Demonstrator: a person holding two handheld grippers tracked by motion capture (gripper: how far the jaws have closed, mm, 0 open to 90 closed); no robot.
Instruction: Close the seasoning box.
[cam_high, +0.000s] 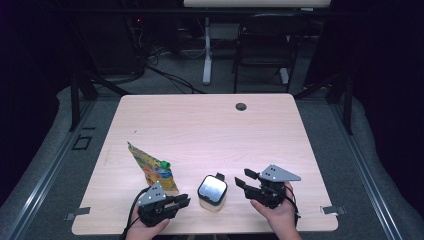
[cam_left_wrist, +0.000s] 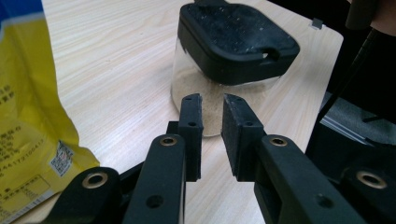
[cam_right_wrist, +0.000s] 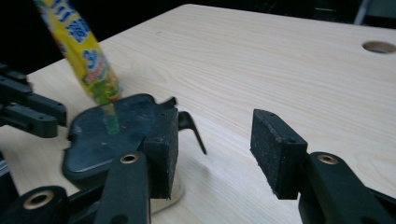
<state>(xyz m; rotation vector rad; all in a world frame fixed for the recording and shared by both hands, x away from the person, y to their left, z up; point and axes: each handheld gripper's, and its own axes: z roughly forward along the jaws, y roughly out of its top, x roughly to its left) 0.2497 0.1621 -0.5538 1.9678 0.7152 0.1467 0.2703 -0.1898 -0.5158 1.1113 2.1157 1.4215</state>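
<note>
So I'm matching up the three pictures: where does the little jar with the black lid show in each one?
High view: the jar stands at the table's near edge, between both grippers.
Left gripper view: upper middle, just beyond the jaws.
Right gripper view: lower left, partly behind the left jaw.
Shared landmark: the yellow pouch, to the jar's left in every view.

dim room, grey floor (cam_high: 190, 82), perhaps a chair (cam_high: 265, 45).
</note>
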